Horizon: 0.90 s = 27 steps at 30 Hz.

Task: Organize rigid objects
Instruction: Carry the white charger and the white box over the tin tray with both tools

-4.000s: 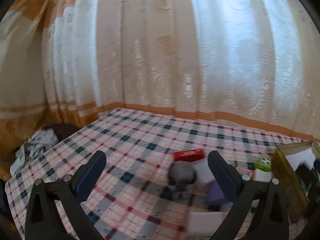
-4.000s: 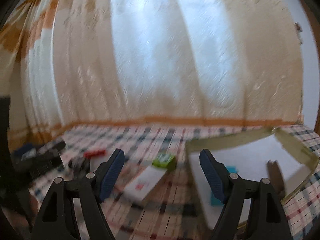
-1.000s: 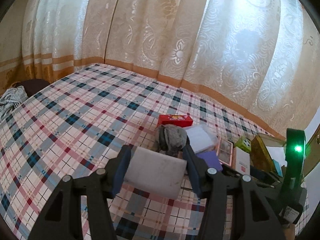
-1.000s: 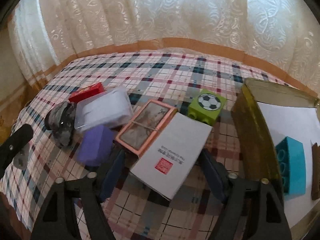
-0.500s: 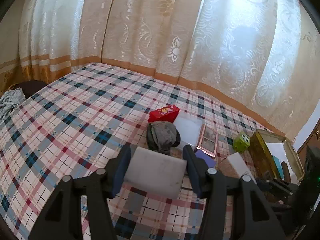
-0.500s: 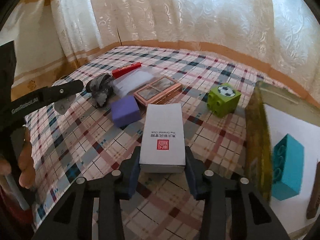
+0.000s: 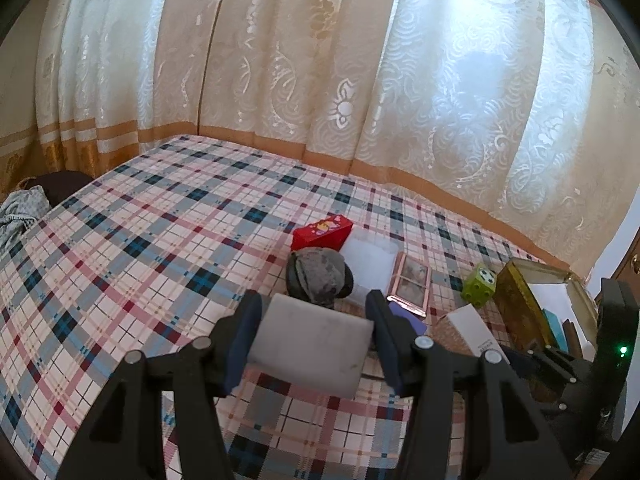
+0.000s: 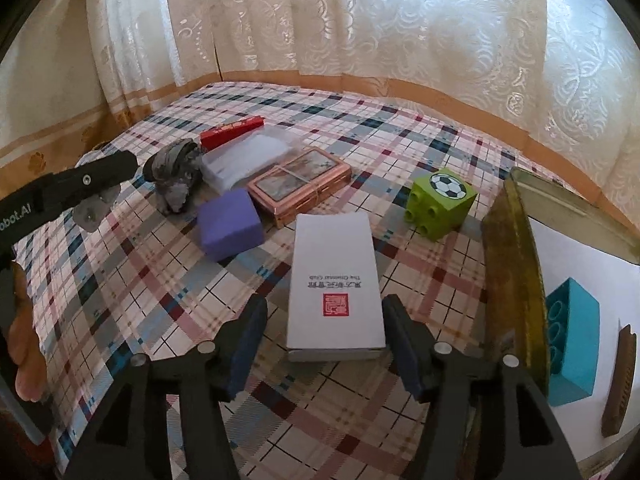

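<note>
left gripper [image 7: 316, 334]: black frame | blue pads | silver screws

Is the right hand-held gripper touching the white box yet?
Apart. The right wrist view shows checked cloth on both sides between the white box and the pads of the right hand-held gripper, whose jaws are opening around it.

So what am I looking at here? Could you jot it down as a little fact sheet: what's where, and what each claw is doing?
Surface: plaid cloth before lace curtains
Left gripper: shut on flat grey rectangular block
Right gripper: jaws opening, astride white cardboard box with red seal, pads clear of it
Loose items: purple block, copper-framed case, green football cube, clear plastic box, red box, grey crumpled lump
Gold-rimmed tray: holds teal brick and brown comb
</note>
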Each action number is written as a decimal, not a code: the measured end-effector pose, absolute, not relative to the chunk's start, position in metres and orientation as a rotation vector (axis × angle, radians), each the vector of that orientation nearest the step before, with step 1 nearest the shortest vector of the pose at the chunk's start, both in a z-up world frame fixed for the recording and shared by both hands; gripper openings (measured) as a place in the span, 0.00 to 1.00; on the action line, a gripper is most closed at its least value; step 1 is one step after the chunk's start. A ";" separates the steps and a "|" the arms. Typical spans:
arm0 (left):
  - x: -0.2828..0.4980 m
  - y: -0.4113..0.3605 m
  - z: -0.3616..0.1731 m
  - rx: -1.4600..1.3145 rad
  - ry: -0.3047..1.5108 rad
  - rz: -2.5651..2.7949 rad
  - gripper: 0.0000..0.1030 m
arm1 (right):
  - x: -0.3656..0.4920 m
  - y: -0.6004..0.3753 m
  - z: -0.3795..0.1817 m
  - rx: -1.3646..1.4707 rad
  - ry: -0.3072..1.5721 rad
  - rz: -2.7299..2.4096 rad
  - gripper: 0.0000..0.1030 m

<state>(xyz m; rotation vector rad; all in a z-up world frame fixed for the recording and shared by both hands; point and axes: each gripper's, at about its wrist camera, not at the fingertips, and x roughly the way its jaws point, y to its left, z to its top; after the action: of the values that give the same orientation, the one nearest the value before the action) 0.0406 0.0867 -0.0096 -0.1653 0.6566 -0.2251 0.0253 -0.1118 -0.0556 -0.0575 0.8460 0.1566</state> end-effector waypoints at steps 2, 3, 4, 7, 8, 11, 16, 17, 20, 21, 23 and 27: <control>0.040 0.085 -0.009 -0.154 0.652 -0.220 0.52 | 0.025 -0.112 -0.056 -0.063 0.843 0.154 0.42; 0.040 0.084 -0.009 -0.150 0.651 -0.218 0.52 | 0.025 -0.111 -0.056 -0.068 0.843 0.155 0.42; 0.040 0.084 -0.009 -0.147 0.649 -0.216 0.52 | 0.024 -0.110 -0.056 -0.073 0.840 0.150 0.42; 0.039 0.083 -0.009 -0.143 0.645 -0.211 0.52 | 0.019 -0.111 -0.052 -0.066 0.809 0.152 0.42; 0.039 0.083 -0.009 -0.144 0.644 -0.208 0.52 | 0.015 -0.113 -0.049 -0.059 0.785 0.158 0.42; 0.038 0.083 -0.008 -0.148 0.634 -0.212 0.52 | 0.005 -0.116 -0.037 -0.037 0.707 0.169 0.42; 0.035 0.081 -0.007 -0.146 0.622 -0.209 0.52 | -0.015 -0.125 -0.015 0.017 0.567 0.178 0.42; 0.036 0.080 -0.008 -0.142 0.629 -0.205 0.52 | -0.017 -0.126 -0.012 0.019 0.549 0.172 0.42; 0.035 0.076 -0.008 -0.133 0.638 -0.192 0.52 | -0.025 -0.129 -0.005 0.007 0.493 0.134 0.42; 0.033 0.074 -0.008 -0.130 0.638 -0.191 0.52 | -0.027 -0.130 -0.003 0.001 0.477 0.120 0.42; 0.030 0.071 -0.005 -0.122 0.634 -0.190 0.52 | -0.032 -0.133 0.001 0.004 0.450 0.104 0.42; 0.021 0.060 0.008 -0.091 0.602 -0.192 0.52 | -0.042 -0.143 0.009 0.009 0.401 0.084 0.42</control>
<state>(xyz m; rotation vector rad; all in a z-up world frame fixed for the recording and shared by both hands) 0.0207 0.0601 0.0083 -0.0914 0.6023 -0.1924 -0.0422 -0.1432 0.0089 0.0087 0.4005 0.0841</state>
